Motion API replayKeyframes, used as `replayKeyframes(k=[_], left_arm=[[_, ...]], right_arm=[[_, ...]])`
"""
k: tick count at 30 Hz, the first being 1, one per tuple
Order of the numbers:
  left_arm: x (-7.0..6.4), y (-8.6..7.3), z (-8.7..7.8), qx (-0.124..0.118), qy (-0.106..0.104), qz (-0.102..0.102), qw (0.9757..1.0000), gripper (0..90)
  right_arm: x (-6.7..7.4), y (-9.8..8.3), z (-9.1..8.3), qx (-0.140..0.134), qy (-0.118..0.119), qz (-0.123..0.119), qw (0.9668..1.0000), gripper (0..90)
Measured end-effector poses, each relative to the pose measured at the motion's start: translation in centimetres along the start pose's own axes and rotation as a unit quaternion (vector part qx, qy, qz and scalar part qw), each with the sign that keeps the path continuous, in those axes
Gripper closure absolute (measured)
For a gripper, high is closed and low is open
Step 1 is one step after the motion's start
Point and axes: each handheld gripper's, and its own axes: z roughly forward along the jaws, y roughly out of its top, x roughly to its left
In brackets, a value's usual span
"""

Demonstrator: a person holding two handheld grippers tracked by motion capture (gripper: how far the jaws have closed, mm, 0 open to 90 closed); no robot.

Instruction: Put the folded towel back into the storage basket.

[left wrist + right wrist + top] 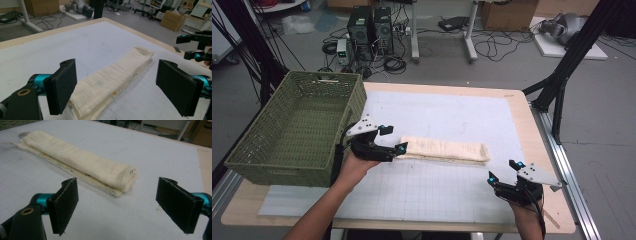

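A green woven plastic basket (pixel 294 131) sits on the desk's left edge, overhanging it a little, and it looks empty. The desk is a pale wooden top (pixel 539 150) covered by a white gridded mat (pixel 447 187). Past the far edge, on the grey floor, stand two black computer towers (pixel 371 31) amid loose cables.

A cream cloth folded into a long narrow strip (pixel 444 149) lies on the mat near the desk's middle. Its long axis runs left to right, roughly parallel to the near edge, with the right end tipped slightly toward that edge. Nothing lies on it or across it.

The left gripper (pixel 390 140) is at the strip's left end, between the basket and the cloth, jaws spread wide; in the left gripper view (pixel 115 90) the cloth end lies between the jaws, with no clear contact. The right gripper (pixel 503 171) hovers near the near right corner, apart from the strip's right end, jaws wide and empty (pixel 116 205).
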Motion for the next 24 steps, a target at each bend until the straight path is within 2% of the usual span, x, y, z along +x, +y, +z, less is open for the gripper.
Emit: replayKeyframes(k=[1, 7, 10, 16, 18, 21, 24], left_arm=[[0.2, 0.2, 0.5, 0.009, 0.002, -0.004, 0.9999, 17.9], [0.5, 0.2, 1.4, 0.02, 0.011, -0.005, 0.9997, 18.1], [1.1, -0.1, 2.2, 0.031, 0.029, -0.016, 0.999, 18.1], [2.1, -0.8, 3.6, 0.067, 0.05, -0.025, 0.9962, 22.0], [2.5, -1.0, 4.1, 0.075, 0.056, -0.026, 0.9953, 22.7], [2.7, -1.2, 4.6, 0.078, 0.054, -0.032, 0.995, 27.6], [3.6, -2.1, 5.8, 0.102, 0.065, -0.038, 0.9919, 30.4]], right_arm=[[0.0, 0.0, 0.0, 0.0, 0.0, -0.004, 1.0, 17.0], [-0.2, 0.0, -0.1, -0.001, 0.0, 0.0, 1.0, 17.0], [-0.2, 0.0, -0.1, -0.001, -0.001, -0.001, 1.0, 17.0], [-0.1, 0.0, 0.1, 0.001, 0.001, -0.005, 1.0, 17.0], [-0.1, 0.0, 0.2, 0.003, 0.002, -0.003, 1.0, 17.0], [-0.1, 0.0, 0.2, 0.003, 0.002, -0.007, 1.0, 17.0], [-0.1, 0.0, 0.2, 0.003, 0.002, -0.006, 1.0, 17.0]])
